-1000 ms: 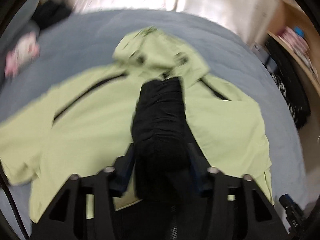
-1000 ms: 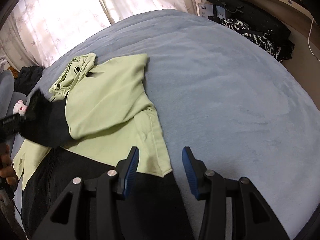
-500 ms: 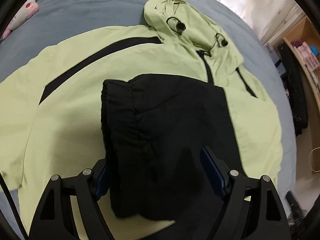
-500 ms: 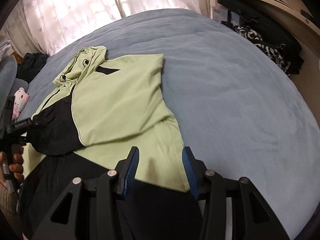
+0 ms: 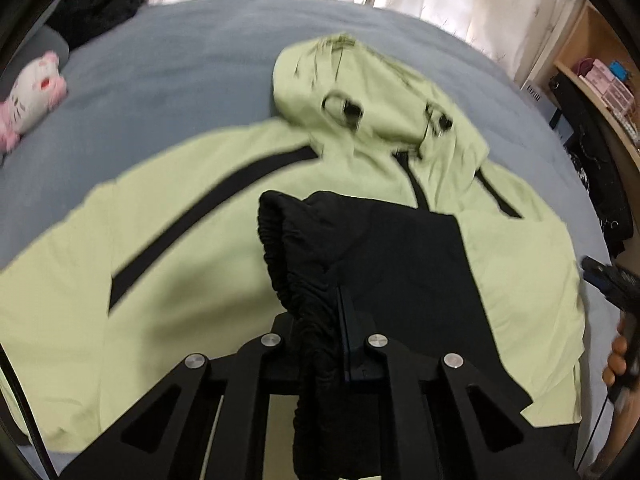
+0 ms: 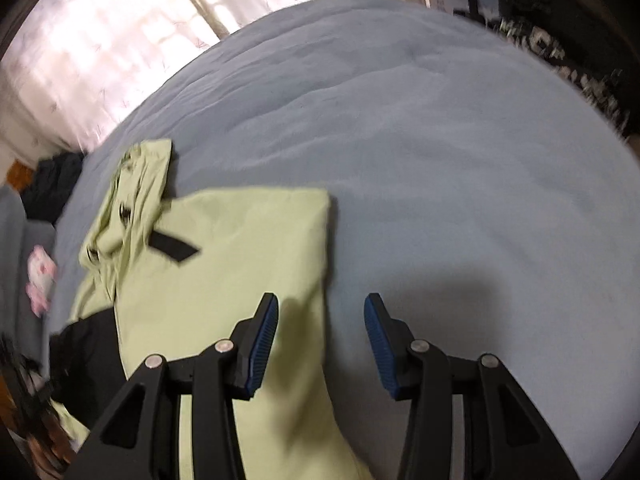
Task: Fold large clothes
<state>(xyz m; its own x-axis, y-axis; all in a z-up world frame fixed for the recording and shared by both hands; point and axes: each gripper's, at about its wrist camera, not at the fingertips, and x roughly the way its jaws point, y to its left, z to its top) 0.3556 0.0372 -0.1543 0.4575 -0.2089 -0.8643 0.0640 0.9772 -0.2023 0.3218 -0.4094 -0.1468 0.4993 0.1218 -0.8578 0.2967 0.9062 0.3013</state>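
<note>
A light green hooded jacket [image 5: 168, 248] with black stripes lies spread on the blue bed, hood [image 5: 360, 92] at the far end. My left gripper [image 5: 340, 320] is shut on the jacket's black elastic cuff [image 5: 296, 264], holding the black sleeve [image 5: 408, 264] over the jacket's chest. In the right wrist view my right gripper [image 6: 320, 320] is open and empty, hovering over the jacket's right edge [image 6: 248, 264], one finger above the green cloth, the other above bare bed.
The blue bedspread [image 6: 440, 152] stretches wide to the right. A pink and white plush toy [image 5: 32, 92] lies at the left. Dark clothes [image 5: 92, 8] sit at the far left. Shelves [image 5: 600, 80] and black bags [image 5: 600, 184] stand at the right. Curtains hang behind.
My left gripper has closed from open onto the black cuff and lifted it. My right gripper has moved forward along the jacket's right edge, still open.
</note>
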